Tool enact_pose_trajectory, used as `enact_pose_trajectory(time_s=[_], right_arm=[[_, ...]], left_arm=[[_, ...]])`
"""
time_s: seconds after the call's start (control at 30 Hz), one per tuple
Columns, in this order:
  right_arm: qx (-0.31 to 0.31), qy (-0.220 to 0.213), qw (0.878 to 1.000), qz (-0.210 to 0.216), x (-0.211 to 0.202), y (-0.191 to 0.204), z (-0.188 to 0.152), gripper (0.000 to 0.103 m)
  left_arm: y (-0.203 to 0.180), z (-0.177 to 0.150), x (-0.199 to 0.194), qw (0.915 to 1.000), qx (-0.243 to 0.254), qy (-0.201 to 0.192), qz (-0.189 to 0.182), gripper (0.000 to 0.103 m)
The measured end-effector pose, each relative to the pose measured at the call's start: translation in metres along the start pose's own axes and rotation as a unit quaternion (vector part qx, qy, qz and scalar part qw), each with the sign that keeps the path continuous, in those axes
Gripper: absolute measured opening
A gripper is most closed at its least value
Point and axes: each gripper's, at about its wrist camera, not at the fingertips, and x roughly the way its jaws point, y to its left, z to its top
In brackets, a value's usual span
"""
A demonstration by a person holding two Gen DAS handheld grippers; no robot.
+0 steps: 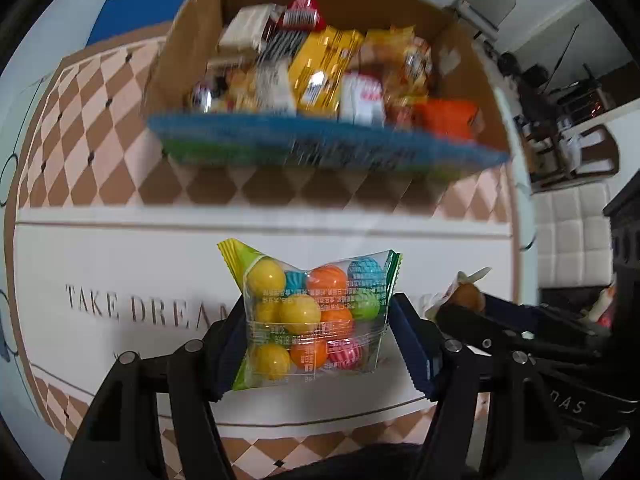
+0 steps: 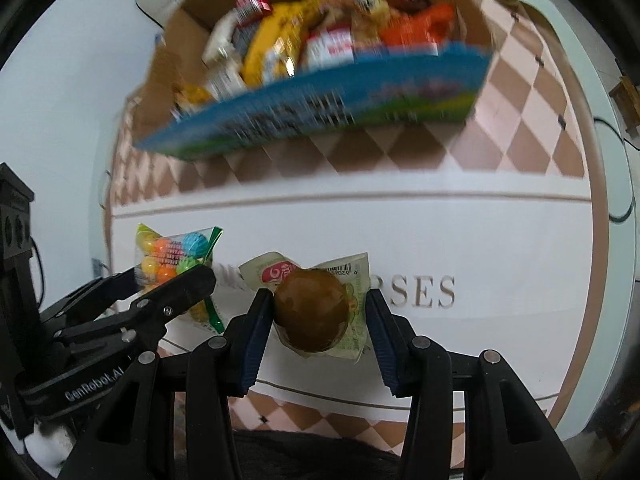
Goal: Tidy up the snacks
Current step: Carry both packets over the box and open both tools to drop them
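Note:
My left gripper (image 1: 316, 336) is shut on a clear bag of coloured gumballs (image 1: 310, 314), held above the table. It also shows at the left of the right wrist view (image 2: 176, 260). My right gripper (image 2: 318, 320) is shut on a brown round snack in a clear wrapper (image 2: 312, 310), its jaws pressing the wrapper's sides. That snack peeks in at the right of the left wrist view (image 1: 466, 294). A cardboard box (image 1: 188, 44) full of snack packets stands ahead, blurred; it also shows in the right wrist view (image 2: 476, 20).
The box has a blue printed front flap (image 1: 320, 142). It rests on a tablecloth (image 1: 100, 120) with brown and pink diamonds and a white lettered band. A blue object (image 1: 136, 12) lies behind the box. Chairs and dark equipment (image 1: 560, 92) stand at the far right.

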Motion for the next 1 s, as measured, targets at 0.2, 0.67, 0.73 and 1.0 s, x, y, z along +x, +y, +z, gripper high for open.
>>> enact_pose_trajectory(time_s=[0.2,0.67,0.73,1.0], right_arm=[[0.009,-0.039,0.999,0.027,-0.031,0.012,0.049,0.05],[-0.005,-0.064,0.998,-0.006,-0.028,0.035,0.197,0.05],[-0.002,-0.058,0.998,-0.015,-0.018,0.035,0.213,0.05],[0.033,-0.062,0.997,-0.018,0.008,0.021,0.268,0.051]], left_arm=[[-0.006,0.061,-0.029,0.999,0.004,-0.042,-0.013,0.066],[0.027,0.204,0.002,0.9982,0.011,-0.026,0.053,0.066],[0.034,0.213,0.017,0.9983,0.005,-0.009,0.057,0.067],[0.055,0.234,0.057,0.9969,-0.02,0.04,0.064,0.075]])
